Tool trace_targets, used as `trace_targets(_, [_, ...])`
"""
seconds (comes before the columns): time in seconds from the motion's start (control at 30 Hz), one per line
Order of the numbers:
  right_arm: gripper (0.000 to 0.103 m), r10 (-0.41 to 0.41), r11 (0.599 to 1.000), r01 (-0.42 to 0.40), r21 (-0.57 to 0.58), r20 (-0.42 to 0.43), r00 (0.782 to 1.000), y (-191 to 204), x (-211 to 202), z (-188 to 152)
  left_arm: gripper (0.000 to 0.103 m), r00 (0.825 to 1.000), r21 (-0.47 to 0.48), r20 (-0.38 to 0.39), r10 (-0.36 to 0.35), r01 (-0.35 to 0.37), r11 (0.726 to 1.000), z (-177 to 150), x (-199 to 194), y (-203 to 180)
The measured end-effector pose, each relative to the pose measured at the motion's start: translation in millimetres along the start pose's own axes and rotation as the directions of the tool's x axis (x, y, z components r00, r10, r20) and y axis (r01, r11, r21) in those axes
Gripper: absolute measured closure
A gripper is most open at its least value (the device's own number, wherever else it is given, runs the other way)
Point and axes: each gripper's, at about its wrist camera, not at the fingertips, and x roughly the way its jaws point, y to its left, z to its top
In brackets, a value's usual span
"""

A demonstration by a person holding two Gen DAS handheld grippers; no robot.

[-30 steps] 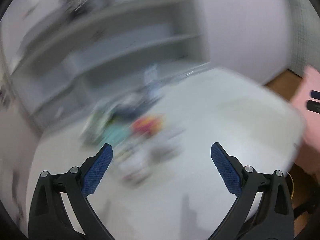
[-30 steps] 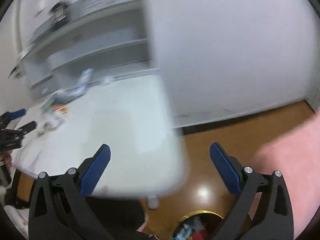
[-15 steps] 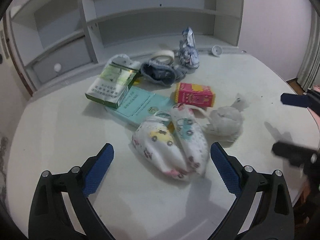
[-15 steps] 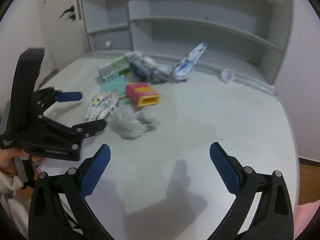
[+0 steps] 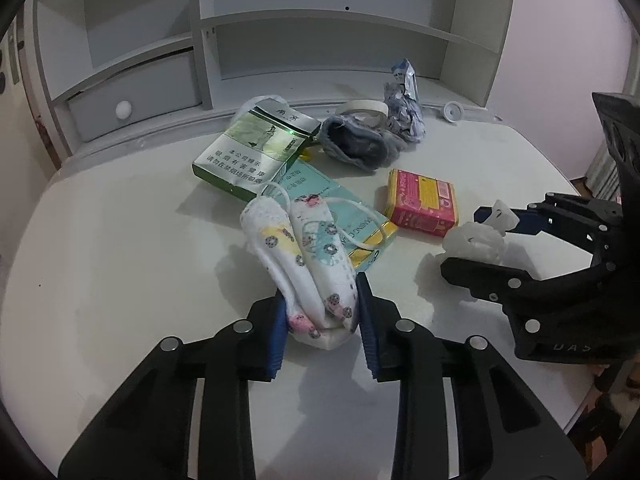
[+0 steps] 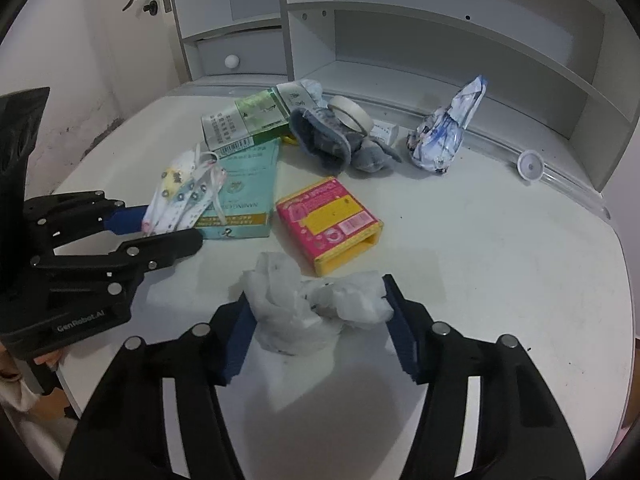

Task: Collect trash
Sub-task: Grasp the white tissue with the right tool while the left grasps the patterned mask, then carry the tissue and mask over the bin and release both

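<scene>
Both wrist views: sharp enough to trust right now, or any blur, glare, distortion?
Left wrist view: sharp; fisheye bends the shelf; soft shadows beside the printed mask in the left gripper. Right wrist view: sharp, no glare; gripper shadow on the table below the crumpled tissue.

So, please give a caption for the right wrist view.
Right gripper closing on crumpled tissue beside pink box.
</scene>
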Motion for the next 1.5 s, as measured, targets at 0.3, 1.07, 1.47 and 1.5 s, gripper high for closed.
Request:
trace_targets(0.3, [0.046, -0.101, 0.994, 0.098, 0.042, 0.099, 0.99, -4, -16, 0, 0.074, 0.995, -0.047, 0.099, 0.027, -0.022, 0.999, -4, -17, 5])
trace_targets(1.07, [0.046, -0.103, 0.994, 0.093, 0.063, 0.189, 0.977, -6, -27, -5, 0.074, 0.99, -0.133, 0.133, 0.036, -0.018, 0.991, 5, -38, 20])
trace_targets(1.47, [0.046, -0.191, 0.952, 0.097, 0.289, 0.318, 0.929, -128, -194, -71, 0.074, 0.953, 0.224, 0.15, -0.263, 0.226, 0.948, 46, -62, -146])
trace_targets(1.5, [0.046, -0.239, 0.929, 0.122, 0.348, 0.316, 0.918, -148, -217, -97, 0.074, 0.94, 0.28, 0.124, -0.317, 0.273, 0.92, 45, -64, -175])
